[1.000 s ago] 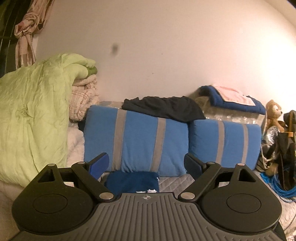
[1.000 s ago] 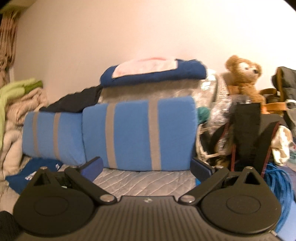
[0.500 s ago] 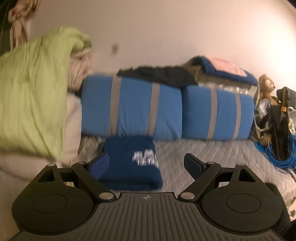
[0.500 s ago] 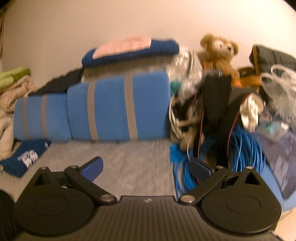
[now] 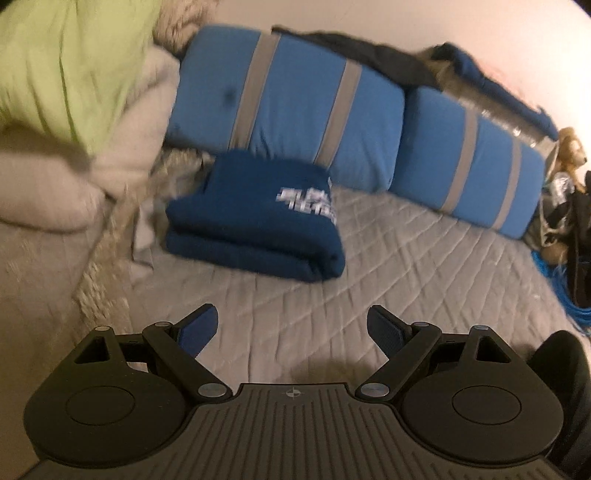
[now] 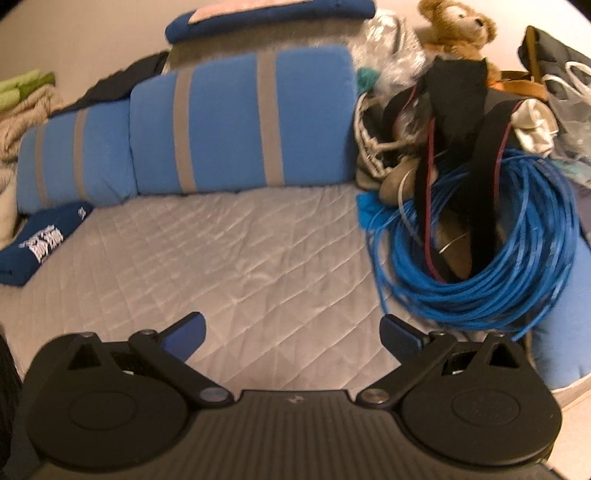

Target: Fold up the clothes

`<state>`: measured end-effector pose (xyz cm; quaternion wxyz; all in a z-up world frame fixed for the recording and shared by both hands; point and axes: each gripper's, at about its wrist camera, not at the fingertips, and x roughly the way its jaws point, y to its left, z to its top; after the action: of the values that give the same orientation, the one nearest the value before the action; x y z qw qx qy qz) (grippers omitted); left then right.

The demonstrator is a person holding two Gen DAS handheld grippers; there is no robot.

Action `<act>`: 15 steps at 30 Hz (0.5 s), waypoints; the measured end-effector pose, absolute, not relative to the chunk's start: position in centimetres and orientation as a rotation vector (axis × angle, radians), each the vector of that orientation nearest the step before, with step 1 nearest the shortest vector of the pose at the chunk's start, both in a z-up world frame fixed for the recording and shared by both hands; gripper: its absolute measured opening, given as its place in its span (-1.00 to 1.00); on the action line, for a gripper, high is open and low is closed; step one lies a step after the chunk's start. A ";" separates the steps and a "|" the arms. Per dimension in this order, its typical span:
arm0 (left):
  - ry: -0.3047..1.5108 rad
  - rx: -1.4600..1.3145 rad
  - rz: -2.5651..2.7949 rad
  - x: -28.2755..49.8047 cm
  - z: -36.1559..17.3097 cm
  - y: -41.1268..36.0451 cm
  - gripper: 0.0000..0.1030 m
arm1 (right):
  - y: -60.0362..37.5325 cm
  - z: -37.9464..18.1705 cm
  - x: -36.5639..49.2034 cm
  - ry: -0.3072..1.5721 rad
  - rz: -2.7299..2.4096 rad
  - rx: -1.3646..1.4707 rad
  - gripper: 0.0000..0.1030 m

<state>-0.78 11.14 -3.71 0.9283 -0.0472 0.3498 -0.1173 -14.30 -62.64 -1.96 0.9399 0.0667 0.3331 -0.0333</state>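
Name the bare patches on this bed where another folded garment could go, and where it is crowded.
Free: the grey quilt between folded navy garment, blue pillows and blue cable coil. Crowded: around the coil and the bags behind it.

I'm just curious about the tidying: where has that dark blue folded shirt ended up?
The folded navy shirt lies on the grey quilted bedcover, against the striped blue cushions, ahead-left of the left gripper.

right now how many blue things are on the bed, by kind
blue striped cushions: 2
folded navy garment with white print: 1
blue cable coil: 1
folded blue blanket on top of the cushions: 1
total: 5
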 end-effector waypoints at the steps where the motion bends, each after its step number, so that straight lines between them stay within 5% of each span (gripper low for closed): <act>1: 0.725 -0.095 -0.233 -0.4 -4.4 11.0 0.73 | -62.3 -2.4 -13.9 0.686 -0.064 0.128 0.99; 15: 0.820 -0.071 -0.174 4.2 -12.0 9.9 0.73 | -58.5 -10.0 -9.3 0.750 -0.079 0.033 0.99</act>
<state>4.19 9.89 -11.98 0.9129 -0.0345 0.3978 -0.0843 -9.28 -58.54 -10.04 0.9296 0.0161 0.3663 -0.0384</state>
